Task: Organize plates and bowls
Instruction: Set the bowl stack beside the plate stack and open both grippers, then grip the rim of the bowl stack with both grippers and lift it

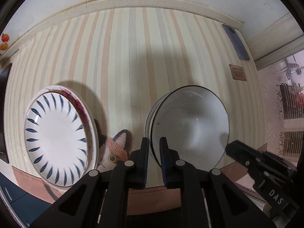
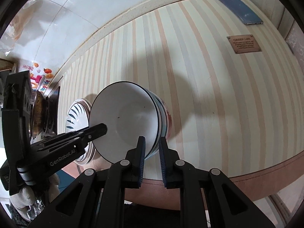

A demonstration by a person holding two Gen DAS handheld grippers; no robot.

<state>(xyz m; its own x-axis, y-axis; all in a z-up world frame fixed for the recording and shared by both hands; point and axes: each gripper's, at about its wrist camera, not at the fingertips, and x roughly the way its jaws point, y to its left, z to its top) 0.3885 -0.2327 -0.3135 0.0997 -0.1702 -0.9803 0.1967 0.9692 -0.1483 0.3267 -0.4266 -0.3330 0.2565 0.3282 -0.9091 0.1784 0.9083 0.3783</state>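
Observation:
A stack of white bowls with dark rims [image 1: 191, 125] stands on the striped mat, also in the right wrist view [image 2: 125, 119]. My left gripper [image 1: 154, 148] is shut on the near-left rim of the bowls. My right gripper [image 2: 152, 148] is shut on the opposite rim; it shows in the left wrist view as a black arm [image 1: 252, 159]. The left gripper shows in the right wrist view [image 2: 95, 131]. A white plate with blue leaf marks [image 1: 57, 138] lies on another plate at the left, partly hidden behind the bowls in the right wrist view [image 2: 76, 115].
A cat-shaped knitted coaster [image 1: 115, 150] lies between the plates and bowls. A blue phone [image 1: 235, 41] and a brown label [image 1: 237, 72] lie at the mat's far right. A dark pan [image 2: 40, 112] stands left of the mat. The counter's wall edge [image 1: 133, 1] runs behind.

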